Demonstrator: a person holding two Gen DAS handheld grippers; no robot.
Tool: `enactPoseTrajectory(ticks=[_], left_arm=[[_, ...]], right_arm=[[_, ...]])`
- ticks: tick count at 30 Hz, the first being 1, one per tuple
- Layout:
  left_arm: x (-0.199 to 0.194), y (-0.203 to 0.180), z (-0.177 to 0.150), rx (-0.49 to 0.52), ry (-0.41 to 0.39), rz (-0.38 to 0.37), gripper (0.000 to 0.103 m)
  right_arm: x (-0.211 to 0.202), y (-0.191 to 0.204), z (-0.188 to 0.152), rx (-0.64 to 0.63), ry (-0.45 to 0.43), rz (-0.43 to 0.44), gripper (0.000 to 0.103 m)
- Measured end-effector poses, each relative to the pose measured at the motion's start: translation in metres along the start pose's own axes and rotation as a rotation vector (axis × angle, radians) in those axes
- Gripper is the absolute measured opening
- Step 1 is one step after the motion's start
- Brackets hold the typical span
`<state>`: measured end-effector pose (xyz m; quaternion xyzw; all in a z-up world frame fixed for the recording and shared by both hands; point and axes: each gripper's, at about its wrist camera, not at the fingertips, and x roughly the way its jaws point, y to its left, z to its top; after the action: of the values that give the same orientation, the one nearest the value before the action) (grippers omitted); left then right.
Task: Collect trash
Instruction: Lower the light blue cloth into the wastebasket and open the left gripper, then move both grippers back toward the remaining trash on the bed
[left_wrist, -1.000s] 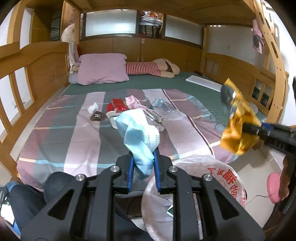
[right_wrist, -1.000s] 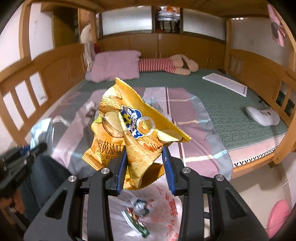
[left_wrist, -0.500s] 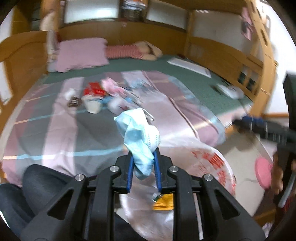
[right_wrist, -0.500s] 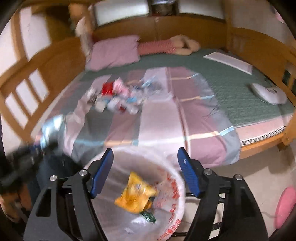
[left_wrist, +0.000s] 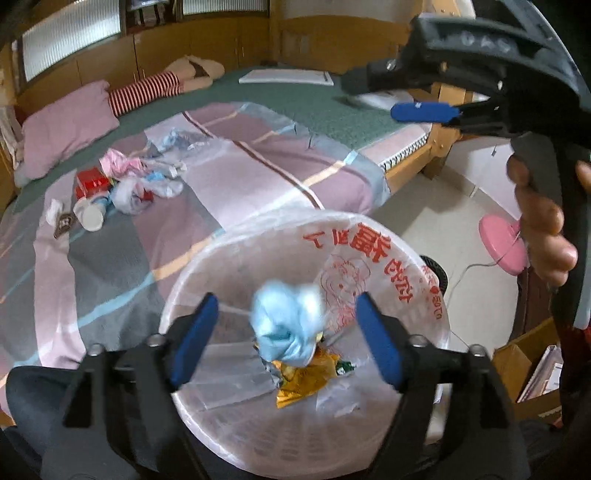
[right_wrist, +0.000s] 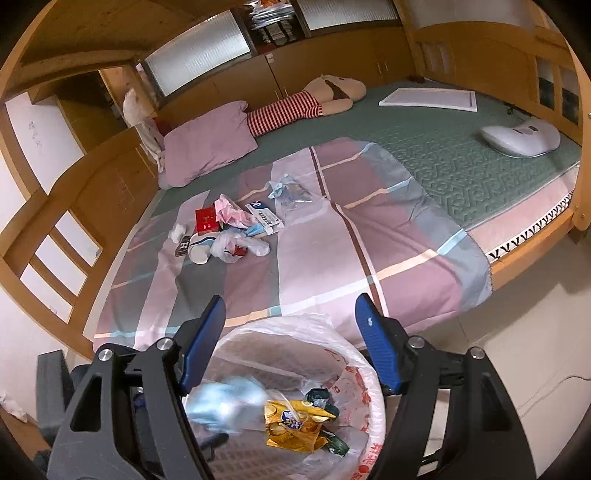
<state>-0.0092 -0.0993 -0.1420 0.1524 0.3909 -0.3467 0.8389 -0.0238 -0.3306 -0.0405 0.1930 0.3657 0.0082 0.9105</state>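
The left gripper (left_wrist: 286, 334) is over the trash bin (left_wrist: 424, 295), which stands on the floor just beside the near edge of the bed (left_wrist: 332, 107). Its blue jaws are opening and stand far apart. A crumpled light blue face mask (left_wrist: 286, 326) is between them, but the pads do not touch it. The mask looks blurry and sits over the mouth of the bin.

The bin has a thin white plastic bag (right_wrist: 347, 369) with red print as its liner. Inside it lies a yellow chip bag (right_wrist: 291, 424), with a small dark green wrapper (right_wrist: 319, 397) beside it.

The right gripper (right_wrist: 290, 345) is also by the bin, at the rim nearest the bed. Its jaws are wide apart and nothing is in them. In the left wrist view this gripper shows at the upper right, with a hand (left_wrist: 539, 221) on its handle.

More trash is still on the striped sheet (right_wrist: 406, 258), far from the bin and to the left. There is a red box (right_wrist: 206, 220), a pink crumpled wrapper (right_wrist: 231, 212), a white paper cup (right_wrist: 199, 253) lying on its side, a white plastic bag (right_wrist: 236, 247) and a clear wrapper (right_wrist: 290, 192). They lie close together in a small pile.

A purple pillow (right_wrist: 207, 147) is at the far end of the bed.
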Motion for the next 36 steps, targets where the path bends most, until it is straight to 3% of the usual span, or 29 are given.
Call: enactPoseTrajectory(ticks=[3, 9, 26, 36], left_arm=[[-0.003, 0.004, 0.002, -0.017, -0.010, 0.019, 0.092], [-0.005, 0.008, 0.002, -0.039, -0.016, 0.028, 0.095], [-0.005, 0.012, 0.003, -0.082, -0.013, 0.047, 0.096], [-0.014, 0.037, 0.004, -0.204, -0.053, 0.062, 0.096]], right_arm=[[-0.001, 0.000, 0.000, 0.007, -0.010, 0.014, 0.073], [-0.001, 0.000, 0.000, 0.008, -0.014, 0.018, 0.076], [0.012, 0.007, -0.006, 0.007, 0.016, 0.024, 0.076], [0.018, 0.005, -0.007, 0.015, 0.024, 0.014, 0.076]])
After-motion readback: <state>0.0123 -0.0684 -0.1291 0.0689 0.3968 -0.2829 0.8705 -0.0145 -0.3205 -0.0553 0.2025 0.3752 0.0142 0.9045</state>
